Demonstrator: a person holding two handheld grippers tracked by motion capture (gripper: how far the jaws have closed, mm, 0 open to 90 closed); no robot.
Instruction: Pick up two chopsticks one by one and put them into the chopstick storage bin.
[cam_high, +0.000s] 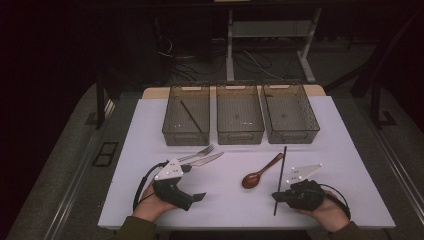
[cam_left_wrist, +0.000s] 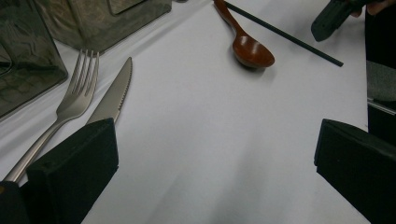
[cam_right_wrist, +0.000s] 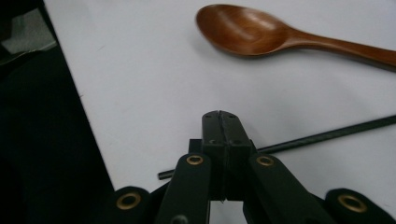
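White table top (cam_high: 235, 200) under dim light, dark floor around it. Three clear bins across the far side: left bin (cam_high: 186, 116) has a black chopstick (cam_high: 190, 116) lying slanted inside, middle bin (cam_high: 240, 114) and right bin (cam_high: 290, 113) look bare. Fork (cam_high: 197, 153) and knife (cam_high: 205, 160) lie side by side near your left gripper (cam_high: 197, 197). You hold that gripper low at the near left, jaws spread wide apart, nothing between them; in the left gripper view fork (cam_left_wrist: 70, 102) and knife (cam_left_wrist: 114, 93) run past the left jaw. Wooden spoon (cam_high: 260, 172) sits mid-table, bowl toward you. Second black chopstick (cam_high: 280, 176) lies just right of the spoon, running near to far. Your right gripper (cam_high: 276, 196) is at its near end, jaws pressed together; in the right gripper view the chopstick (cam_right_wrist: 327, 135) passes behind the closed tips, cannot tell if it is pinched. Spoon (cam_right_wrist: 261, 35) lies just beyond.
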